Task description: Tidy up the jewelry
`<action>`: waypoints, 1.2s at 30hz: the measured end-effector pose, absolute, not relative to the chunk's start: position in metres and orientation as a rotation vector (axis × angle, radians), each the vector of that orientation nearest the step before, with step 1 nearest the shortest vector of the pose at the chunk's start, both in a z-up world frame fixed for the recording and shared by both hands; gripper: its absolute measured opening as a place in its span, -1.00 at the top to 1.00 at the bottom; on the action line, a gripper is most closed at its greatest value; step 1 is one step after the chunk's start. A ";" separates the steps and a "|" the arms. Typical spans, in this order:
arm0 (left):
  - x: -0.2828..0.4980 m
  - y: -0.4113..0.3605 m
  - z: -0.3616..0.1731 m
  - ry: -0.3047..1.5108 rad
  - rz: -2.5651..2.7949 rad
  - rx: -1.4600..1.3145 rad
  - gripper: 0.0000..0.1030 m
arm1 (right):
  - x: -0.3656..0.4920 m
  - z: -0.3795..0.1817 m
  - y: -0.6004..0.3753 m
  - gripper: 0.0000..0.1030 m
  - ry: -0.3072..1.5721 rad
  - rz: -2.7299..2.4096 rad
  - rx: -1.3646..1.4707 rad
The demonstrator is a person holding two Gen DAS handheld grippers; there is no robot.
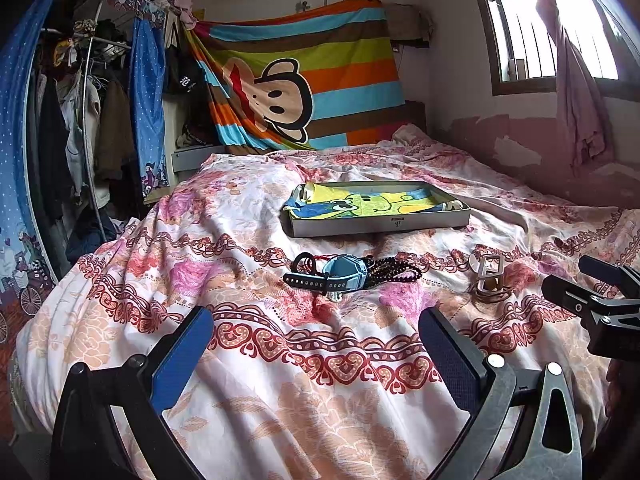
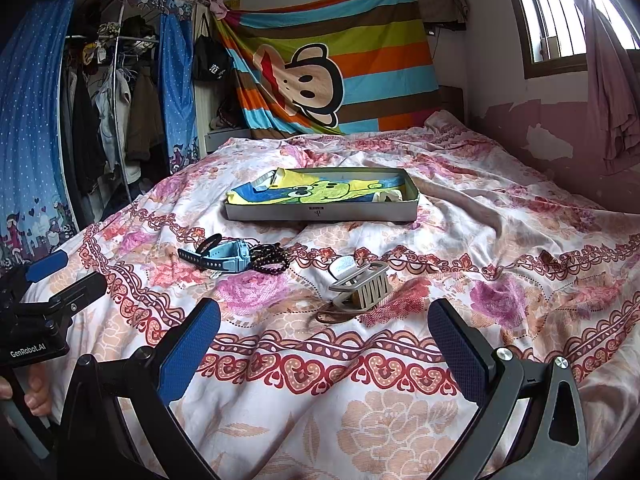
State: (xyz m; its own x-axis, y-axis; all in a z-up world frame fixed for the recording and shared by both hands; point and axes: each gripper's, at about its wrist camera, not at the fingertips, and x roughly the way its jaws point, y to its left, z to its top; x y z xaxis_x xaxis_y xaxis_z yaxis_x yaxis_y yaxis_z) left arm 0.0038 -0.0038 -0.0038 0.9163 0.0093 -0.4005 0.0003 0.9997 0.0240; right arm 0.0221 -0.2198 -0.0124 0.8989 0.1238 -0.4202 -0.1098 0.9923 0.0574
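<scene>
A blue watch [image 1: 340, 274] with a dark strap lies on the floral bedspread beside dark bead bracelets [image 1: 394, 272]; both also show in the right wrist view, the watch [image 2: 228, 258] and the beads [image 2: 270, 260]. A beige hair claw clip [image 1: 488, 274] lies to their right, seen closer in the right wrist view [image 2: 366, 288]. A shallow grey box [image 1: 380, 228] lined with a yellow-green cartoon cloth sits behind them, also in the right wrist view [image 2: 320, 213]. My left gripper [image 1: 316, 344] is open and empty, short of the watch. My right gripper [image 2: 324, 336] is open and empty, short of the clip.
The bed fills the view. An open wardrobe with hanging clothes [image 1: 80, 120] stands at the left. A striped monkey blanket [image 1: 296, 88] hangs at the head. A window with pink curtain [image 1: 568, 60] is at the right.
</scene>
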 end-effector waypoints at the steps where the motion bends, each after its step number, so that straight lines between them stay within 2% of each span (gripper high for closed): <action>1: 0.004 -0.004 -0.004 0.412 0.006 0.025 -1.00 | 0.022 -0.012 -0.220 -0.98 0.437 0.120 0.032; 36: 0.004 -0.006 -0.005 0.415 0.004 0.028 -1.00 | 0.023 -0.012 -0.220 -0.98 0.439 0.121 0.034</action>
